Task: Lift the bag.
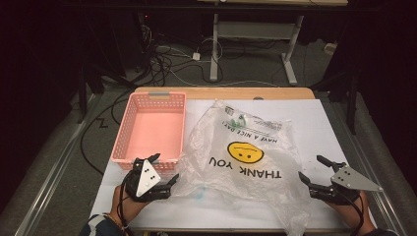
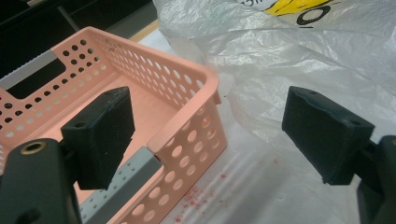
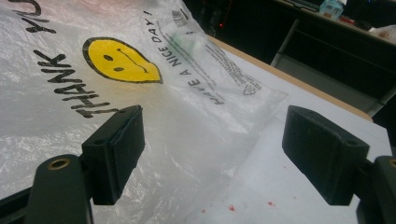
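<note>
Plastic bag (image 1: 241, 157) printed "THANK YOU", "HAVE A NICE DAY!", yellow smiley (image 1: 245, 152)

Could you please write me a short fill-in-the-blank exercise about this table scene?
1. The pink basket lies to the ____ of the plastic bag in the high view.
2. The face printed on the bag is coloured ____.
3. The left gripper and right gripper both stand ____.

Missing words: left; yellow; open

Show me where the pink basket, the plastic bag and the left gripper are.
pink basket (image 1: 153, 129), high view, bare floor inside.
plastic bag (image 1: 245, 152), high view, yellow smiley print.
left gripper (image 1: 164, 171), high view, midway between fingertips.
</note>
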The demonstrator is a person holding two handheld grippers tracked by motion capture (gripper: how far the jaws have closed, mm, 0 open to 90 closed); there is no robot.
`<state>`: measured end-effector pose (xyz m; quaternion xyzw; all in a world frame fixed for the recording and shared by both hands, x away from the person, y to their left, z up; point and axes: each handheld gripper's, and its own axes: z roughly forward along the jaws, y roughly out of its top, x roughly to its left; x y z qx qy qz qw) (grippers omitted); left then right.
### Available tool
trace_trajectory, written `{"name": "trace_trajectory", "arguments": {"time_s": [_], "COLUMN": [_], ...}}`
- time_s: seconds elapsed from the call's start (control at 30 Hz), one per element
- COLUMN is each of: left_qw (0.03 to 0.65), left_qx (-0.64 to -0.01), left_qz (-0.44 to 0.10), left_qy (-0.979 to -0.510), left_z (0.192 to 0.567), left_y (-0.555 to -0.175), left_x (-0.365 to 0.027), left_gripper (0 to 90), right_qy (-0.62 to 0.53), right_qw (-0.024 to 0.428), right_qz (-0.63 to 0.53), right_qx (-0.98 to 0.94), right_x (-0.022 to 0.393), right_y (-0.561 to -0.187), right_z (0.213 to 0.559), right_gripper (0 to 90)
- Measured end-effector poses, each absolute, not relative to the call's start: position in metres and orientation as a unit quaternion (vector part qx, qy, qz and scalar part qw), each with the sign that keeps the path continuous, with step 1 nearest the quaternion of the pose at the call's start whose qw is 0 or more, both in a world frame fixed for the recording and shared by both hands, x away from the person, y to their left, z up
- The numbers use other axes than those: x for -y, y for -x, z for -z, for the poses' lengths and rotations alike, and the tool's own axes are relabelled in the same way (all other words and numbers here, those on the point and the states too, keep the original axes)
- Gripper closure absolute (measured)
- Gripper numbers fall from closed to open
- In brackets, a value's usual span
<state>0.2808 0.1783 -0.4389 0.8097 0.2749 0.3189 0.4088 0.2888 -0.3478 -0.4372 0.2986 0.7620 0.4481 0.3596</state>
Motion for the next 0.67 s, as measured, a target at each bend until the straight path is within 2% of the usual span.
{"name": "trace_trajectory", "arguments": {"time_s": [0.67], "left_qw": [0.402], "left_qx": [-0.272], "left_qz": [-0.316], "left_qy": [-0.815], "left_z": [0.4404], "left_y": [-0.2852], "left_x": [-0.1744], "left_gripper": [16.6], "right_qy": [-0.301], "right_qw": [0.362], "right_qz": [-0.443], "right_qx": [-0.763], "right_x": [0.3484], "right_y": [-0.2906], "right_z": [0.4379], "right_gripper": [23.1]}}
